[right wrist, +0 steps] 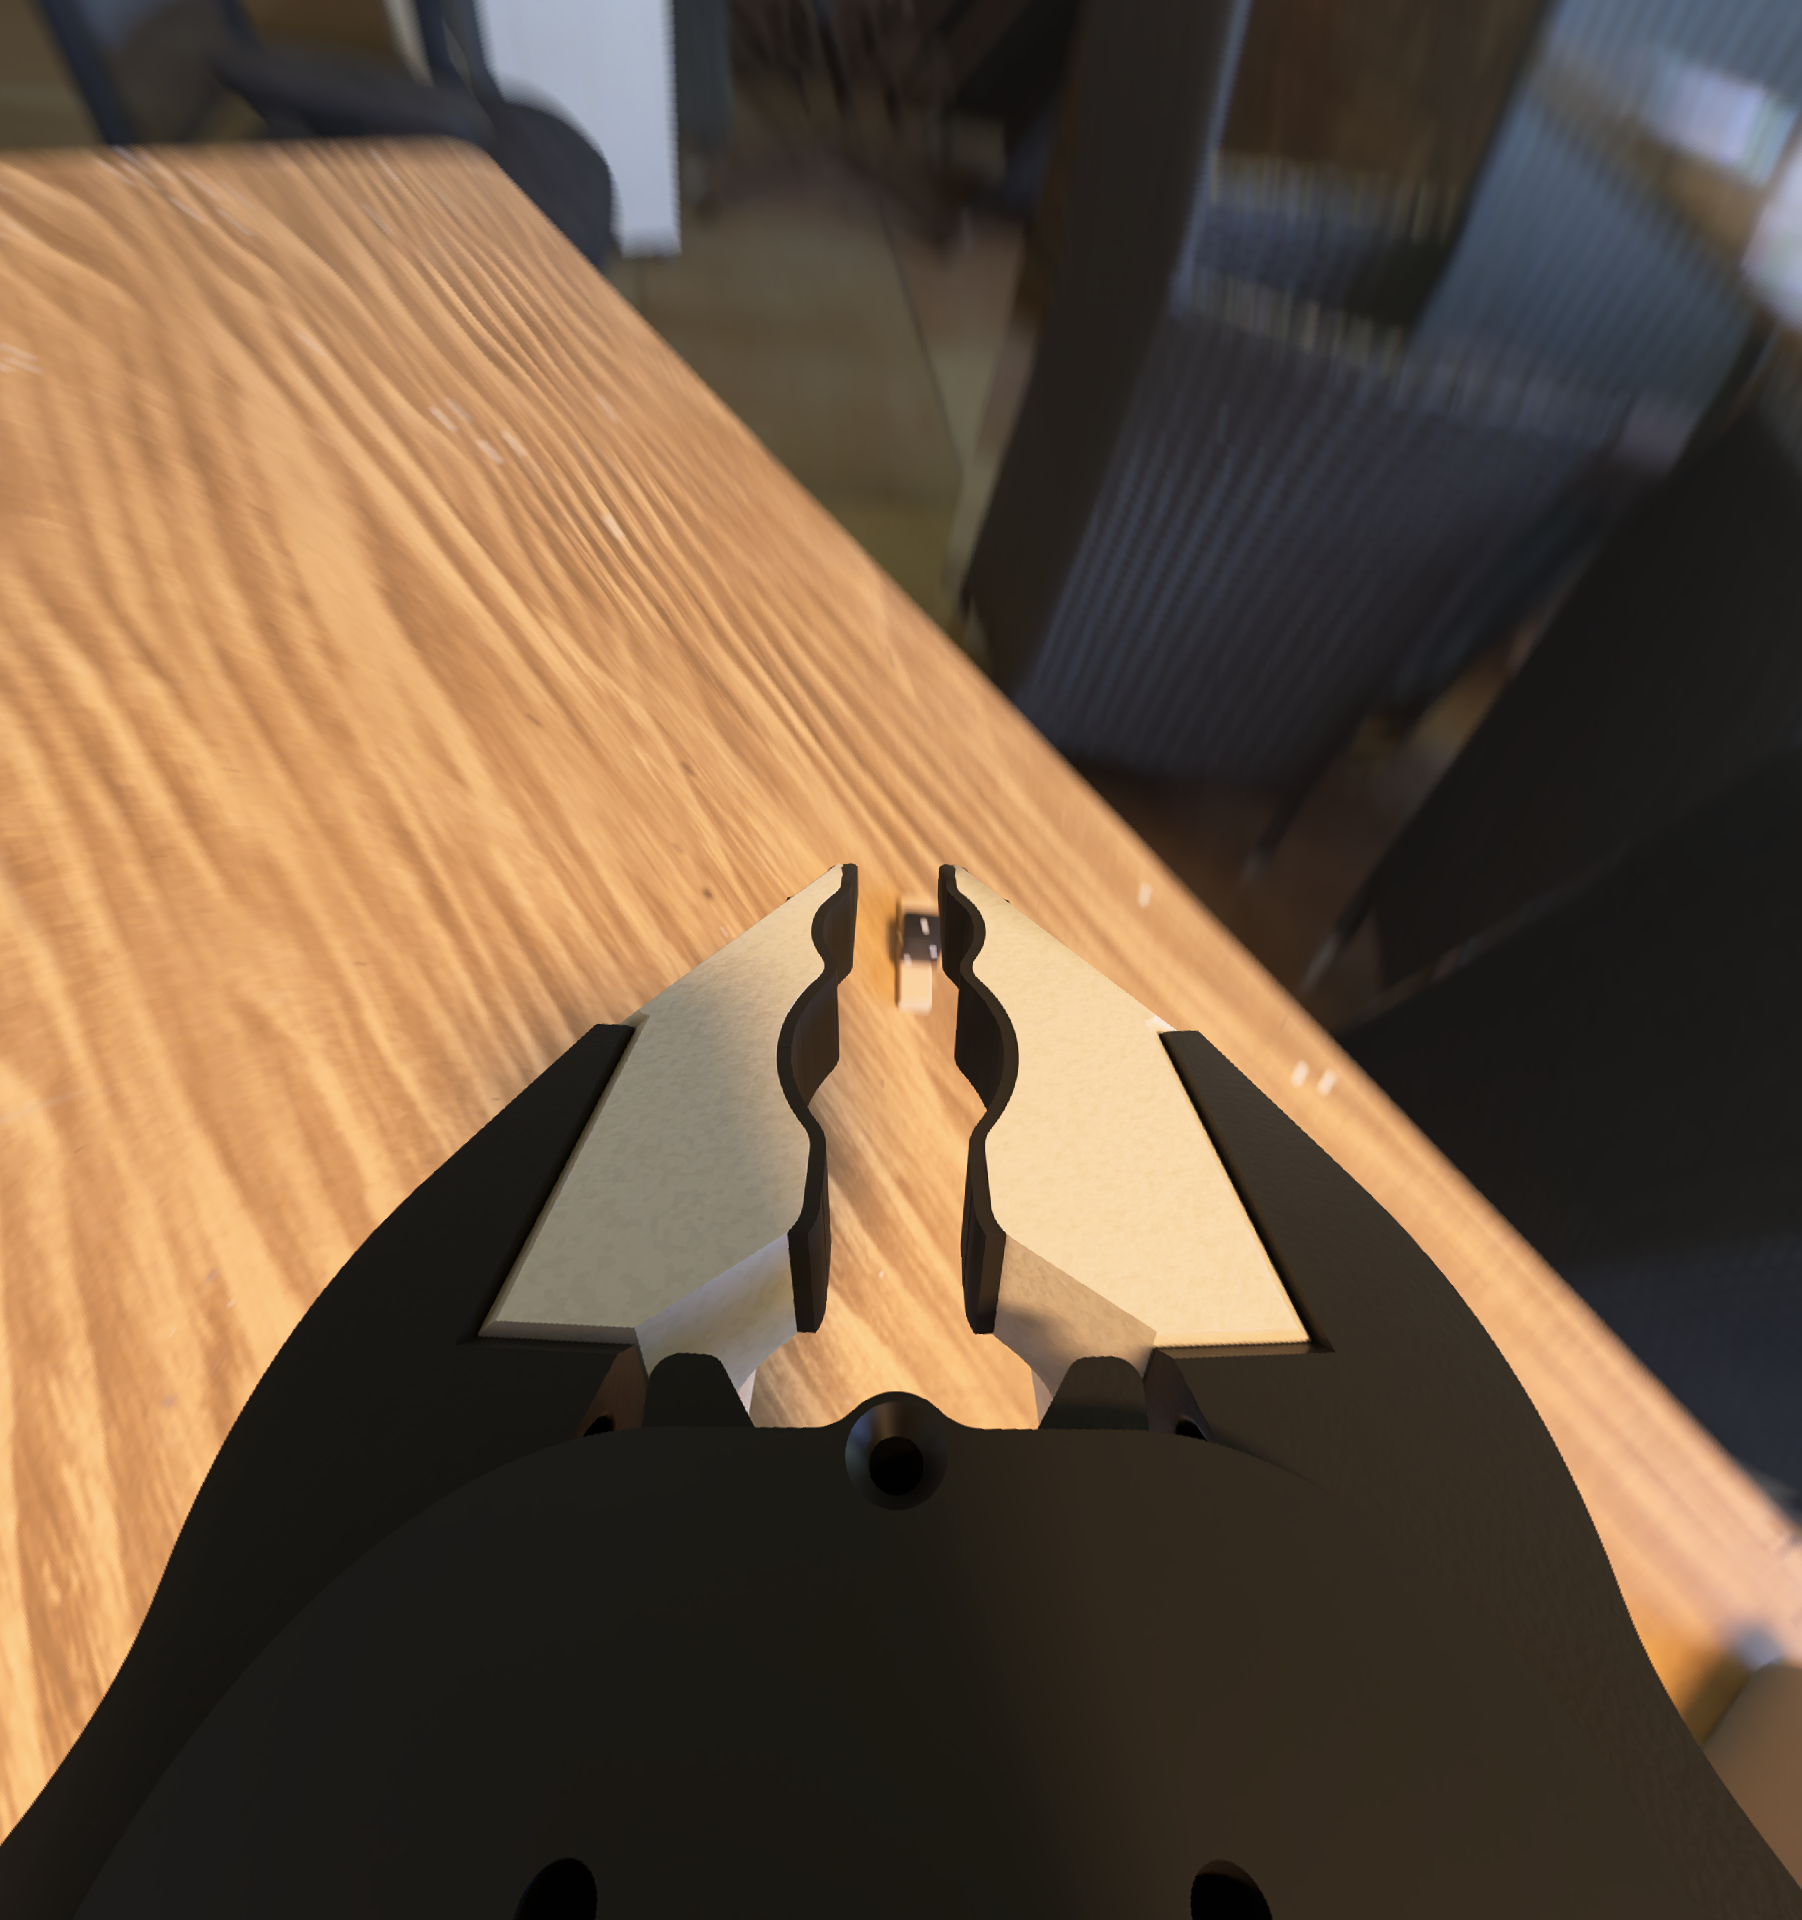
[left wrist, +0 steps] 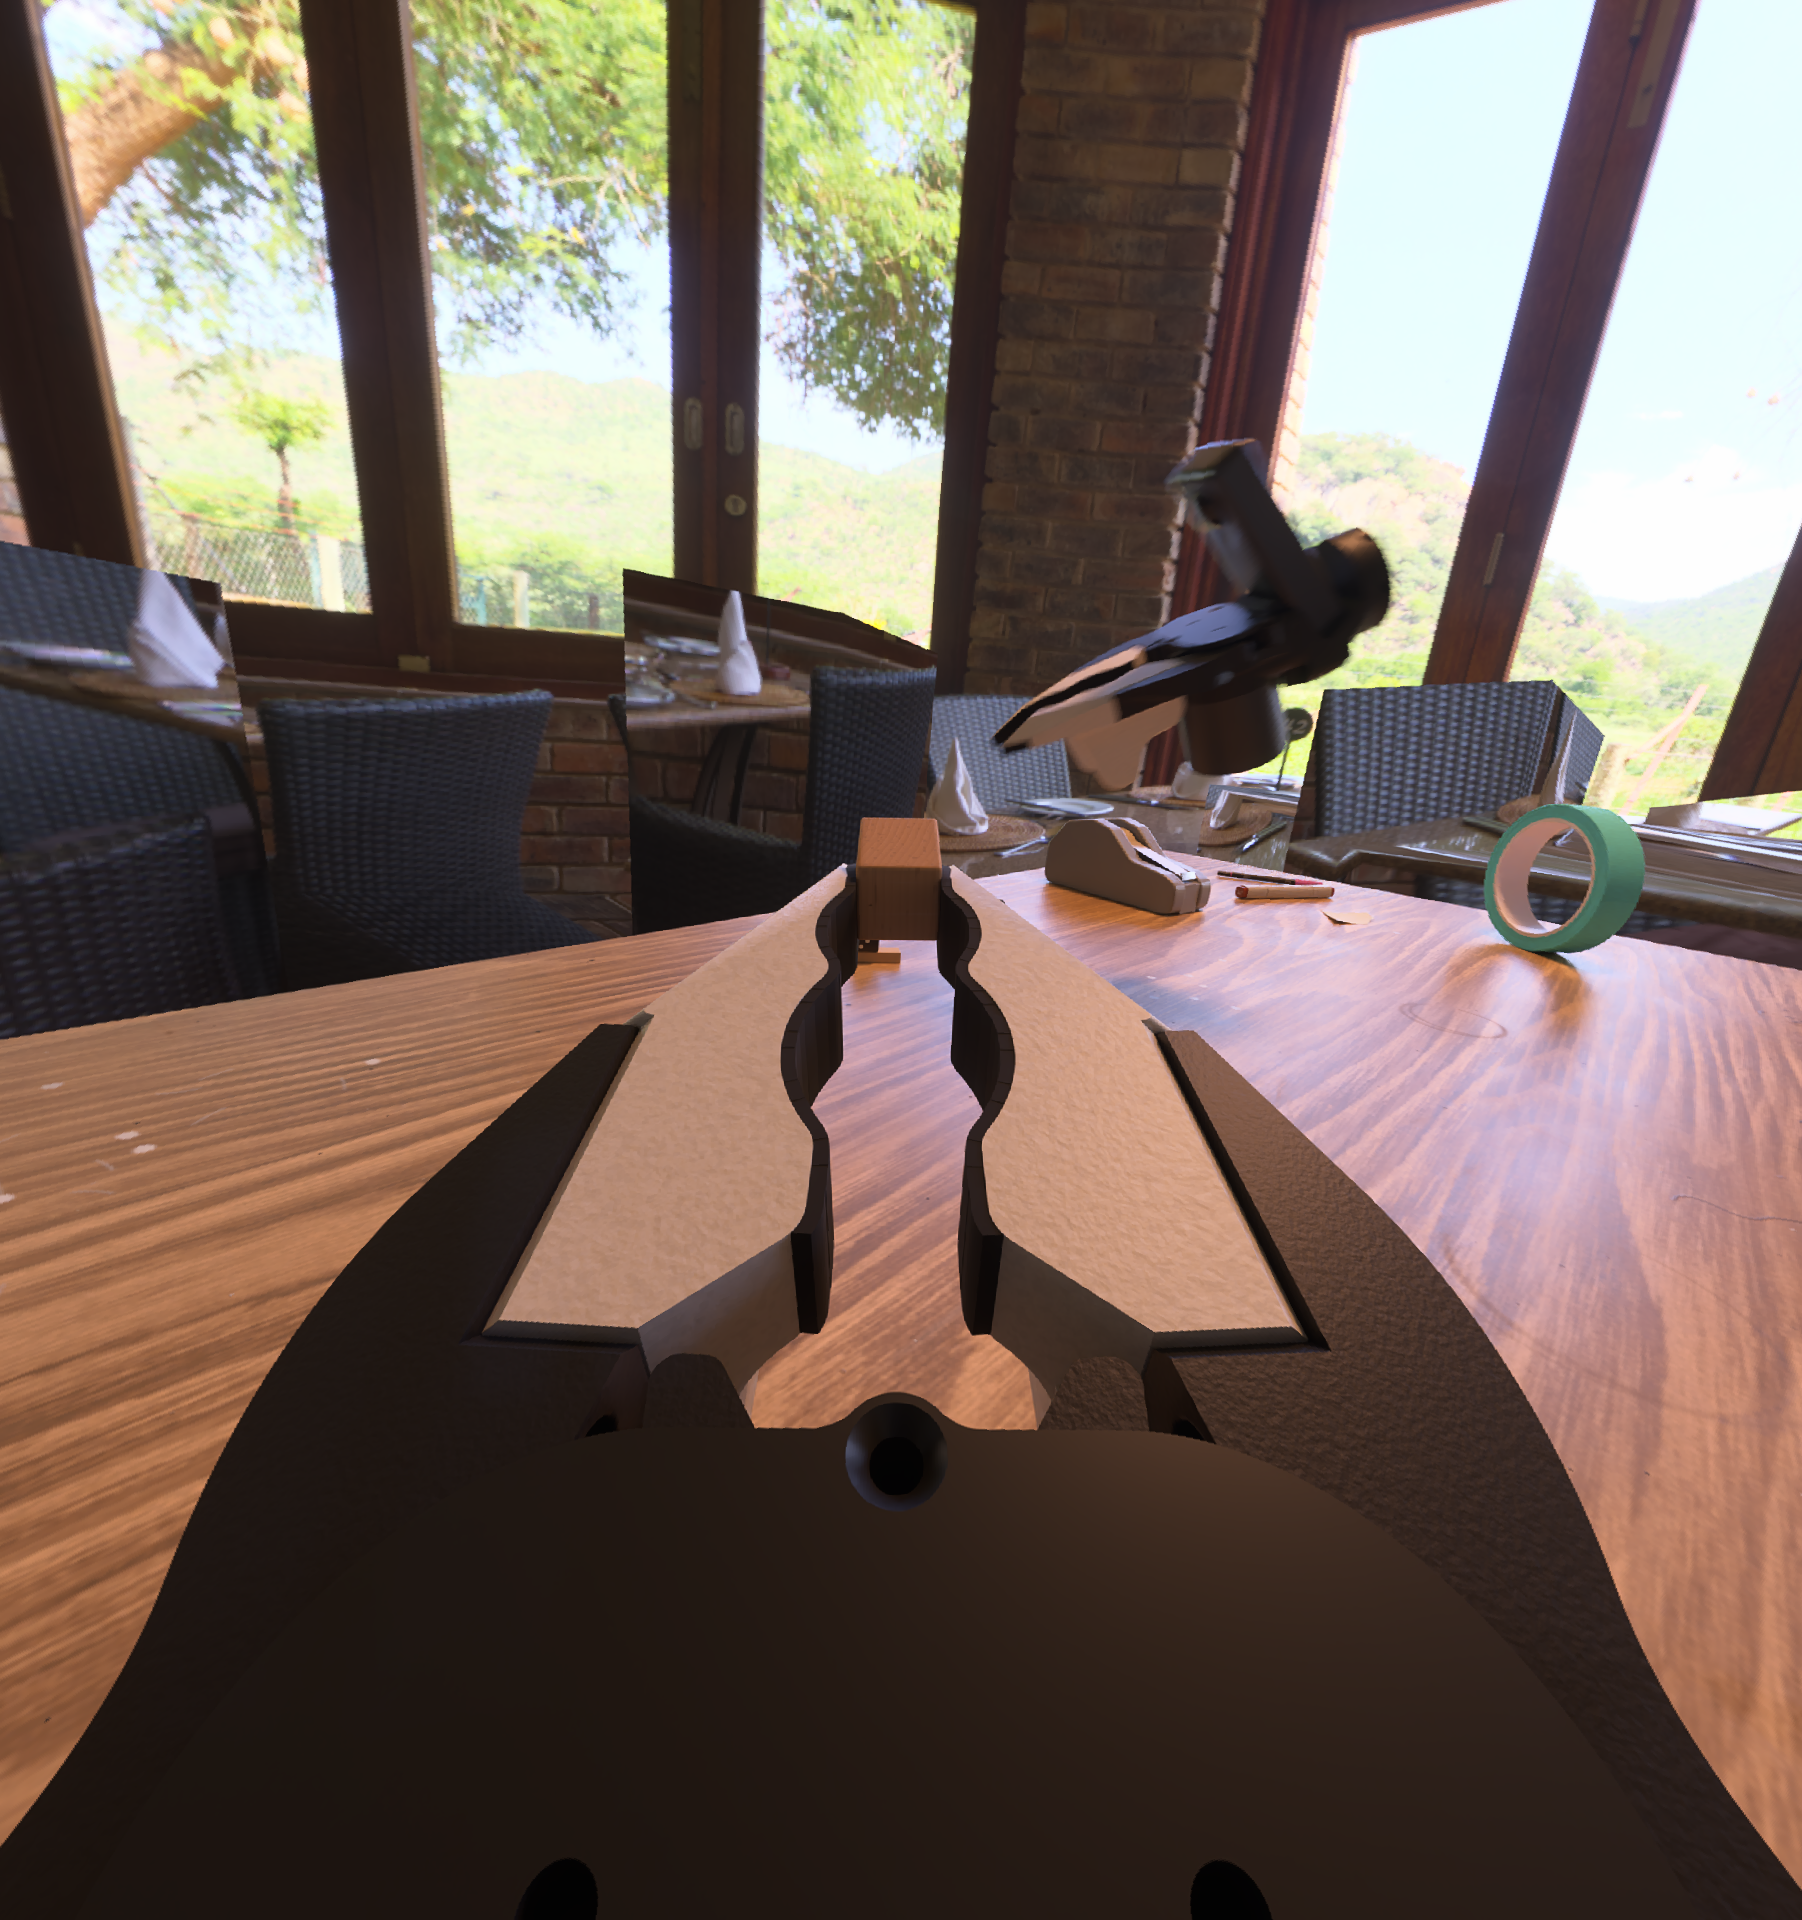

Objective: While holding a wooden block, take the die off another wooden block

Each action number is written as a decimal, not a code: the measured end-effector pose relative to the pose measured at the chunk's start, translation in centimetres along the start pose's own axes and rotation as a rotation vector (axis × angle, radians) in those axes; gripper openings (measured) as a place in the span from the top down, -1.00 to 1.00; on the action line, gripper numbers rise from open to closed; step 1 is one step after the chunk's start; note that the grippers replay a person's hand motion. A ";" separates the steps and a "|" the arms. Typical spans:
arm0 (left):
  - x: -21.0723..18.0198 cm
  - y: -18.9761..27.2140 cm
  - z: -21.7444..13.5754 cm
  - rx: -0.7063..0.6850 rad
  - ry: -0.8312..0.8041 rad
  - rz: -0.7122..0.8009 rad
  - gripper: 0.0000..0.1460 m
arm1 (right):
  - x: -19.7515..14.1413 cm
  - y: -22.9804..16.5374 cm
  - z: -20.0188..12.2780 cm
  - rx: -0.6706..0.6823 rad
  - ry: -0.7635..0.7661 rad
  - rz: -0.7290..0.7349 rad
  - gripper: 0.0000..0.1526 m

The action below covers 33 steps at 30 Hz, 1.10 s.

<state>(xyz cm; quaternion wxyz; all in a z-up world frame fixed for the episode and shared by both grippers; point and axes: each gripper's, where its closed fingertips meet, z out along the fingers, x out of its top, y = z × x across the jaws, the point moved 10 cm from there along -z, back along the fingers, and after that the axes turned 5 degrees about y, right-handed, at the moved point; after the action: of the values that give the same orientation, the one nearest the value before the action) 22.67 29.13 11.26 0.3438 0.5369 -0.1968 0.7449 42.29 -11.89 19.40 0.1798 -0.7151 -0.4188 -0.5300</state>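
Note:
My left gripper (left wrist: pixel 898 883) is shut on a light wooden block (left wrist: pixel 898 878), held at the fingertips above the wooden table (left wrist: pixel 1396 1195). Just below the held block, farther off on the table, a small dark die on a second small wooden block (left wrist: pixel 879 952) shows. My right gripper (right wrist: pixel 898 883) is open and empty, high above the table (right wrist: pixel 305 727) and looking down. Between its fingertips I see the dark die (right wrist: pixel 919 932) sitting on the small wooden block (right wrist: pixel 915 992), near the table's edge. The right gripper also shows blurred in the air in the left wrist view (left wrist: pixel 1016 736).
A grey tape dispenser (left wrist: pixel 1125 864), a red-tipped pen (left wrist: pixel 1281 891) and a green tape roll (left wrist: pixel 1562 878) stand at the table's far right. Dark wicker chairs (left wrist: pixel 398 810) surround the table. The table edge (right wrist: pixel 1136 862) runs diagonally beside the die.

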 end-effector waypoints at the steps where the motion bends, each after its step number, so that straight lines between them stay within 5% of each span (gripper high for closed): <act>1: 0.0 0.0 0.0 -0.001 0.001 0.002 0.81 | -0.6 0.8 1.9 -0.013 -0.094 0.069 0.80; 5: 0.0 0.1 -0.1 -0.005 0.011 0.013 0.81 | -3.5 2.4 7.4 -0.011 -0.321 0.222 0.87; 10: 0.0 0.0 0.0 0.000 0.000 0.004 0.81 | -5.0 3.3 10.1 0.004 -0.412 0.262 0.94; 33: 0.0 -0.1 0.1 0.006 -0.003 -0.005 0.81 | -5.5 3.7 10.5 -0.004 -0.424 0.297 1.00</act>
<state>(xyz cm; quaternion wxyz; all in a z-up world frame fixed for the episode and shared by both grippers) 22.82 29.12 11.29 0.3437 0.5394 -0.1936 0.7439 51.10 -8.95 11.13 0.1624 -0.8642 -0.3366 -0.3368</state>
